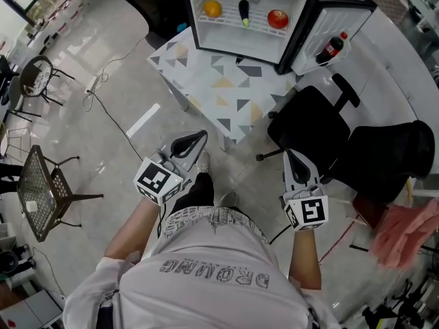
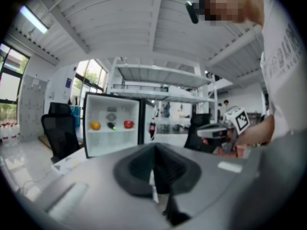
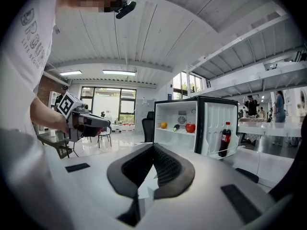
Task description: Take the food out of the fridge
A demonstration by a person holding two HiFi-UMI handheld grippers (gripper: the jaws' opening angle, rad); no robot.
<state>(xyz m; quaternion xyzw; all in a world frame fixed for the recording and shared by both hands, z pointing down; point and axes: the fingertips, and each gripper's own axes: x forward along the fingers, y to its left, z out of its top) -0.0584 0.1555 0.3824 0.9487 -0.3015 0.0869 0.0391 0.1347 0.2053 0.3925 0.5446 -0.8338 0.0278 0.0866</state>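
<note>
- Fridge [image 1: 230,36], door swung open, standing on the triangle-patterned table [image 1: 206,81].
- Grippers well short of the fridge: left gripper [image 1: 197,136] and right gripper [image 1: 288,155], each with jaws pressed together on nothing.
- Cola bottle [image 1: 331,48] upright in the door rack.
- Food in a row on the wire shelf, each piece apart: orange [image 1: 212,8], dark vegetable [image 1: 244,12], red fruit [image 1: 278,18].

Shirt [image 1: 212,276] back, large outlined print, upside down in head view: begins "DRO", remaining letters unclear.
</note>
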